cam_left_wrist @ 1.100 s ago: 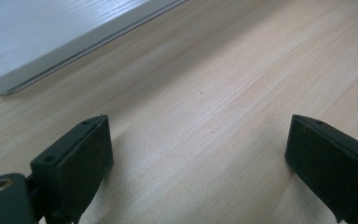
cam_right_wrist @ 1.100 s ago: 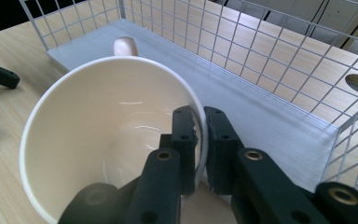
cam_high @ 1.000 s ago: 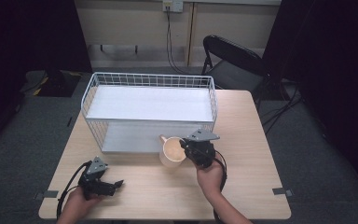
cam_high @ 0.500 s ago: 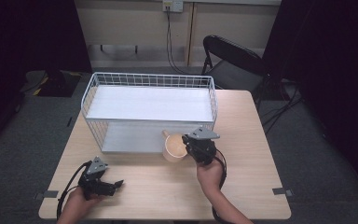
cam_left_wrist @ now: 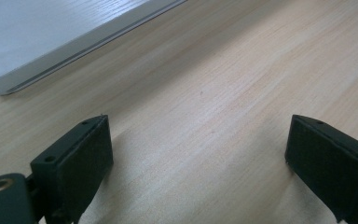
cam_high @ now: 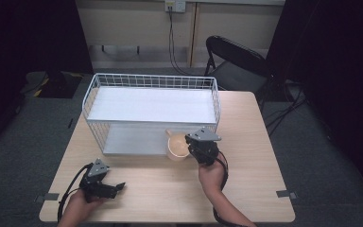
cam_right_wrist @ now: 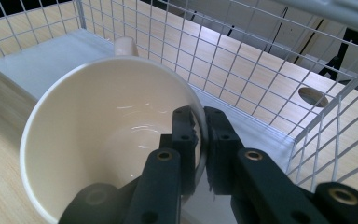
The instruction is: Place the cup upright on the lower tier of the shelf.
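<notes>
The right gripper (cam_right_wrist: 200,140) is pinched tight on the rim of the cream mug (cam_right_wrist: 107,140), one jaw inside and one outside, so the whole cup hangs off a thin edge grip. If the goal is the lower shelf (cam_high: 132,139) of the white wire rack (cam_high: 151,82), I'd keep the wrist steady and slide it in low — the handle (cam_right_wrist: 125,45) points toward the mesh and could snag a wire. In the high view the mug sits at centre frame, right at the rack's front edge, lower right corner of the rack. It's glossy, empty, pale cream inside, with a stubby handle on the far side. The left gripper (cam_left_wrist: 196,154) rests low over bare table (cam_left_wrist: 242,70) at lower left, jaws wide apart, holding nothing.
</notes>
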`<state>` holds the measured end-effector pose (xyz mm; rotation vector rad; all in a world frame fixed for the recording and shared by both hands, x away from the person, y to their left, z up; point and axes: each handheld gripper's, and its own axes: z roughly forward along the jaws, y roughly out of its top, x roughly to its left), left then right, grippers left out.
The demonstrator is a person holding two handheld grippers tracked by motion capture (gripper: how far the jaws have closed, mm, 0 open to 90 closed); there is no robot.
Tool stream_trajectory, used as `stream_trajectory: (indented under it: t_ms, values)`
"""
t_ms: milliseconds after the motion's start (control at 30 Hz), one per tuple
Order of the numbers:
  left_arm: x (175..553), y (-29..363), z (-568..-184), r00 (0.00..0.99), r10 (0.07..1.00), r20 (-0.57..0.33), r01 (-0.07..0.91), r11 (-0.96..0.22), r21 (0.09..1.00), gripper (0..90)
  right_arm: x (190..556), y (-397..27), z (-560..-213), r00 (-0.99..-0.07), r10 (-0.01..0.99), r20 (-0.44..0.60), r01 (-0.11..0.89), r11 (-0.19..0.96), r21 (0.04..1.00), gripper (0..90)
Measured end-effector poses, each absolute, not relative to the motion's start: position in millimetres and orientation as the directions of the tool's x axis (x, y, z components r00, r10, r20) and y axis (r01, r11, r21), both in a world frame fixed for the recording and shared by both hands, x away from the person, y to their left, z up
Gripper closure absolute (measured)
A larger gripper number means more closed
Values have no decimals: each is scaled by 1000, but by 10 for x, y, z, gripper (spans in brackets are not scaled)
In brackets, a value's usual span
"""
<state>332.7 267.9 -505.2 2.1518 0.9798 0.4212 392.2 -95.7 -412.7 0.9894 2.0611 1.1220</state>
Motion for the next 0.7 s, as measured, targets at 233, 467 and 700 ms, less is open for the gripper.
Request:
stream_trajectory:
  t_ms: [233, 467, 700]
  values:
    - [3326, 2678, -5053, 655, 755, -4, 519, -447, 729, 70, 3968, -915, -4135, -539, 827, -156, 317, 372, 872, 839]
    - [3325, 2678, -5053, 655, 755, -5, 519, -446, 729, 70, 3999, -883, -4175, -526, 832, -179, 313, 384, 869, 839]
    - [3326, 2678, -5053, 655, 755, -4, 519, -447, 729, 70, 4014, -905, -4216, -508, 839, -193, 315, 389, 866, 838]
